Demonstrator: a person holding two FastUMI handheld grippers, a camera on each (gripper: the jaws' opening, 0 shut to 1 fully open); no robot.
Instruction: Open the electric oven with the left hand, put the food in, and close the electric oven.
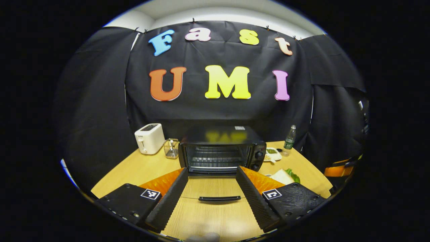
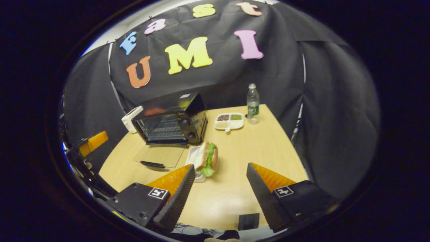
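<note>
The black electric oven stands at the back of the wooden table. Its glass door lies folded down flat, handle toward me, and the wire rack inside is bare. My left gripper is open, its fingers on either side of the lowered door and touching nothing. A sandwich with lettuce rests on a small white tray just right of the oven. Short of the sandwich and slightly to its right, my right gripper hangs open, holding nothing.
A white toaster and a small wire holder stand left of the oven. A divided dish of grains and a water bottle sit at the back right. A black square lies at the table's near edge.
</note>
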